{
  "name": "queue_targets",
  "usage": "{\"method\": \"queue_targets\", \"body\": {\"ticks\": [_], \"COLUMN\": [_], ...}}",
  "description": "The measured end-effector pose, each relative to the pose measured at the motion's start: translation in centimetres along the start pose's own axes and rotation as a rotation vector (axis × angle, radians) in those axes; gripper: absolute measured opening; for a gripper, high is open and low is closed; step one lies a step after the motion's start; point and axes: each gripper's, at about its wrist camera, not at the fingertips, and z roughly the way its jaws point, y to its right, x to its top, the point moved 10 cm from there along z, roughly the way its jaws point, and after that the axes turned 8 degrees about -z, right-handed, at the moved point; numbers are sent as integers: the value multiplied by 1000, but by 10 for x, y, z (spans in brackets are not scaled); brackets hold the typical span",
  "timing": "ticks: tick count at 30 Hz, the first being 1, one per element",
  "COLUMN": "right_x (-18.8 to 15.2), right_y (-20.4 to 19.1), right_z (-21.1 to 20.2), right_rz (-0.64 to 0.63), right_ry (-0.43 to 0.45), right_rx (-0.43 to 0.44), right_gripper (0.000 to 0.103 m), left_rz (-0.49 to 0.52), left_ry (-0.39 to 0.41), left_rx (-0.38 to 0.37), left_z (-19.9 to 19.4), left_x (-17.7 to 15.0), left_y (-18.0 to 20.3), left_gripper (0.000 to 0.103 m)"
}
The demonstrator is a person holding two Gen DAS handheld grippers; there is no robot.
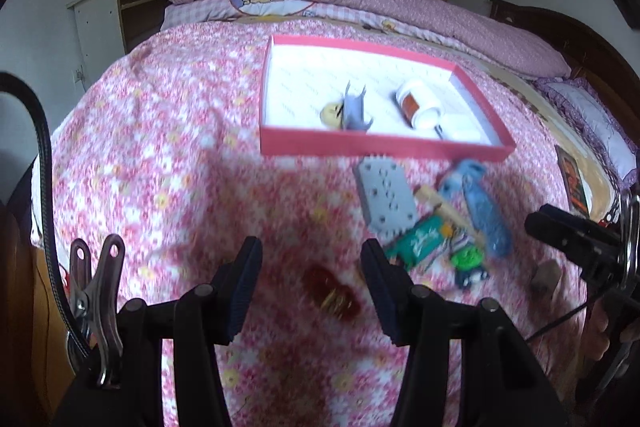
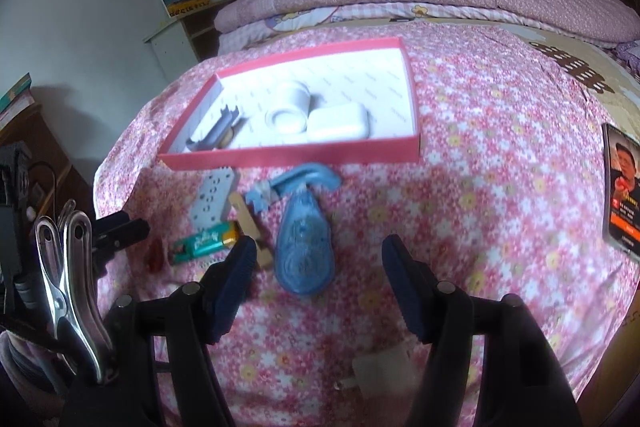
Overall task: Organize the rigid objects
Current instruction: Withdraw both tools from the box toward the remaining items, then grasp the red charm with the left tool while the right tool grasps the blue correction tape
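left claw [image 1: 312, 287] agape, empty | right claw [image 2: 320, 287] agape, empty | red tray [image 2: 296, 157]: 1 | battery [image 2: 206, 242]: 1

Pink-rimmed white tray [image 1: 360, 143] on pink floral bedspread [image 1: 180, 155].

Motion blur smears the small red object [image 1: 331, 293] near the pink tray [image 1: 384, 143], so its kind cannot be told. The tray's front wall hides the white case's [image 1: 460, 125] lower part.
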Motion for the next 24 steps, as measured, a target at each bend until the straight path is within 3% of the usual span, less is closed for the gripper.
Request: {"method": "queue_targets", "body": {"ticks": [13,17,24], "right_x": [-16,-20,-26], "right_y": [-5,-4,-4], "right_z": [11,14,21], "right_rz": [-13,-7,-4], "right_ry": [-48,-60,-82], "right_rx": [4,9,13], "right_gripper": [67,67,67], "left_rz": [119,131,131], "left_ry": [-13,-30,-13], "left_rx": [-28,-28,-25], "left_z": [7,14,17], "left_x": [-29,-35,-35], "left_y": [15,16,15], "left_gripper": [54,43,39]}}
